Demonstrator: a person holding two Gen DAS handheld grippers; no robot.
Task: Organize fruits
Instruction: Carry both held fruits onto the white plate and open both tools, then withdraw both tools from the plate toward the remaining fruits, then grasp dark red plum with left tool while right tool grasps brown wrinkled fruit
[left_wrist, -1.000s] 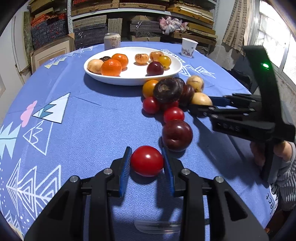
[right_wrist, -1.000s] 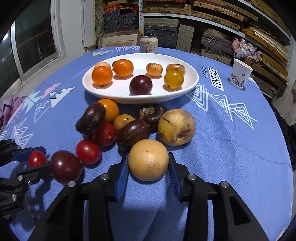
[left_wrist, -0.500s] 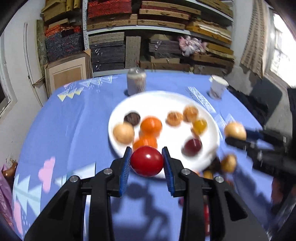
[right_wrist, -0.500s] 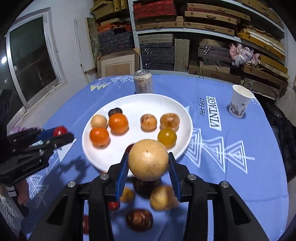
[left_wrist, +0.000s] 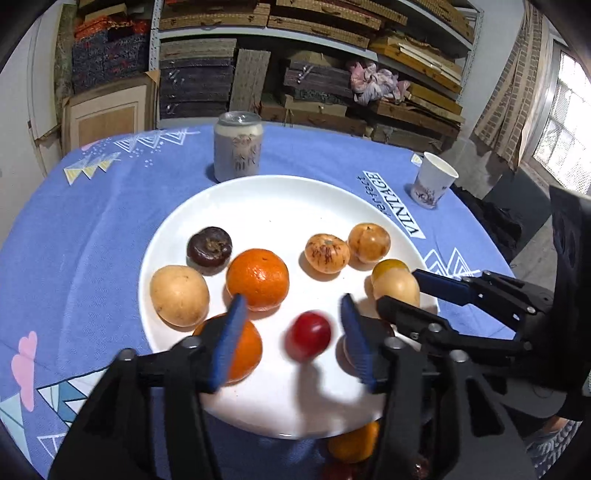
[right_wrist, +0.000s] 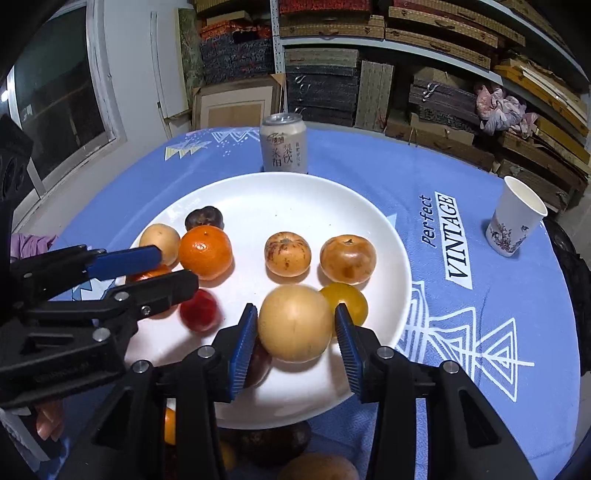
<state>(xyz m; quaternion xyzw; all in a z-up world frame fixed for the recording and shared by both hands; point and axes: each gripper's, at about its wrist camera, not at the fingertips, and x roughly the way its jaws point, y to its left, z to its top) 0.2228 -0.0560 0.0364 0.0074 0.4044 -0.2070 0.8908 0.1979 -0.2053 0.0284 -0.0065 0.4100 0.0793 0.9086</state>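
Note:
A white plate holds several fruits: oranges, tan and dark ones. My left gripper is open over the plate's near side; a blurred red tomato lies loose between its fingers, touching neither. My right gripper is over the plate's right side, its fingers close on both sides of a round tan fruit; a slim gap shows at each pad, so the hold is unclear. A yellow fruit sits just behind it.
A drink can stands behind the plate. A paper cup stands at the right on the blue tablecloth. More fruits lie on the cloth in front of the plate. Shelves fill the background.
Both grippers have come down over the plate. My left gripper has opened and let go of the red tomato. My right gripper has carried the tan fruit down to the plate.

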